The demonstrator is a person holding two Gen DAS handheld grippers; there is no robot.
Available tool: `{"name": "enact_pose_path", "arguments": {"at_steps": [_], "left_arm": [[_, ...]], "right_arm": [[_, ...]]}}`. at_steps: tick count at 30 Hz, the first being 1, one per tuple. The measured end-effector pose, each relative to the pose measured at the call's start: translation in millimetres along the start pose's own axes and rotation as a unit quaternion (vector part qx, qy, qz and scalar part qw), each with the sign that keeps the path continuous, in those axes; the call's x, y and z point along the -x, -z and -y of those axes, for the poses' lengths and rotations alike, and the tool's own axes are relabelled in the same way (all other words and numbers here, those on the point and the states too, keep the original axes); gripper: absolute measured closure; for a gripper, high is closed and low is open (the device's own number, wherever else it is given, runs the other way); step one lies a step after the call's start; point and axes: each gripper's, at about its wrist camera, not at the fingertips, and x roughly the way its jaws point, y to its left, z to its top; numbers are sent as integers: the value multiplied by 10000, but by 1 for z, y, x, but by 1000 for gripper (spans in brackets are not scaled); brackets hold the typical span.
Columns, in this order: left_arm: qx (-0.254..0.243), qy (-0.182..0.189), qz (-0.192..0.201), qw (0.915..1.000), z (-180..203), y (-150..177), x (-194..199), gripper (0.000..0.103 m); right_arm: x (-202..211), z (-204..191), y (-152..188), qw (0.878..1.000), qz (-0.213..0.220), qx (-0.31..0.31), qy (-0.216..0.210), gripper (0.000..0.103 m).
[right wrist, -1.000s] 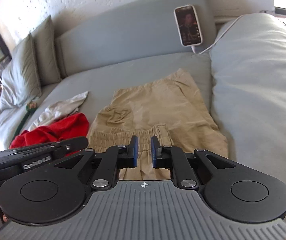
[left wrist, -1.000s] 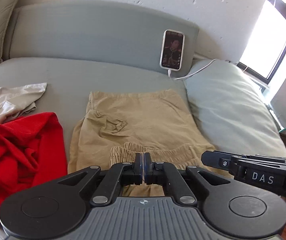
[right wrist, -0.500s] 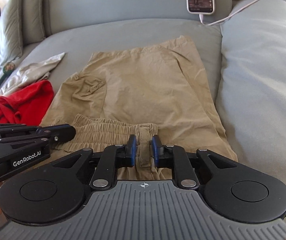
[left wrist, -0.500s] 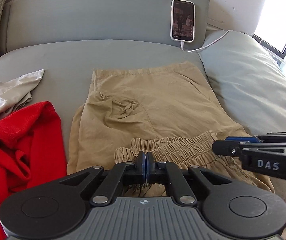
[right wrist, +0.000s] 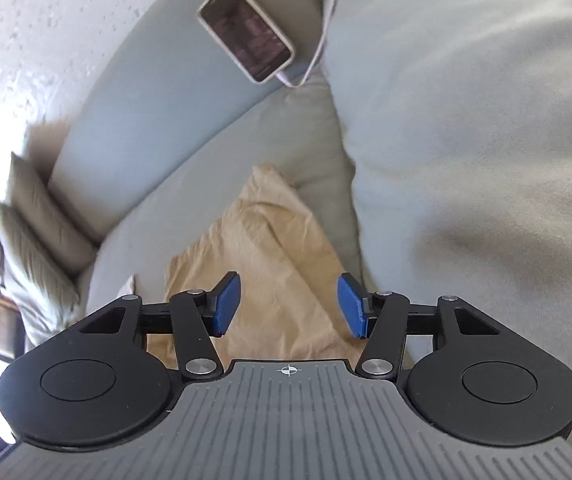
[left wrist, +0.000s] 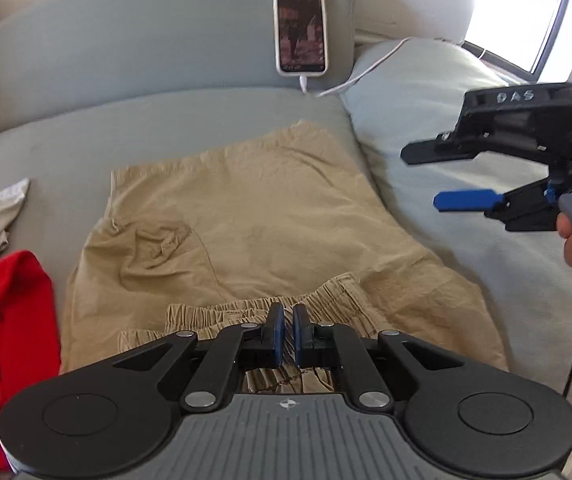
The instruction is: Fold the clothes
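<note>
1. The tan cotton shorts (left wrist: pixel 254 216) lie flat on the grey-green sofa seat (left wrist: pixel 66 136), with the elastic waistband nearest you.
2. Your left gripper (left wrist: pixel 284 330) stands narrowly parted over the waistband, so take the cloth deep before you close.
3. Your right gripper (right wrist: pixel 289 306) is spread wide and empty above the shorts; bring it low.

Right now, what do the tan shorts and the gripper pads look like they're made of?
The tan shorts look like a light woven cotton, matte and crinkled, with a gathered elastic waistband. The pads on the right gripper look like blue rubber or soft plastic with a fine ribbed texture; which one I cannot tell.
</note>
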Motion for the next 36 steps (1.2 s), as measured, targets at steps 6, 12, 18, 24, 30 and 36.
{"name": "enact_pose_path", "arguments": {"at_steps": [6,12,18,24,30,36], "left_arm": [[465,490,-279,9973,-25,-4,-19,96],[528,748,-297,9954,-32,-3,-21,96],[554,818,-212,9949,-35,1,-19,96],[493,785,-169,9955,-34,2,-19,92],[295,500,-135,9982,-23,-1,-20,92],[880,489,196,9947,-28,3,41,81]], "right_arm": [[-47,-2,-23,9997,193,173,1,47],[-100,-5,-51,9990,92,403,-168,49],[-145,-7,-64,9970,-281,514,-513,64],[-157,-14,-64,9964,-131,594,-595,96],[-94,-56,-44,9851,388,1379,-955,97],[19,-99,9,9578,895,2325,-1435,97]]}}
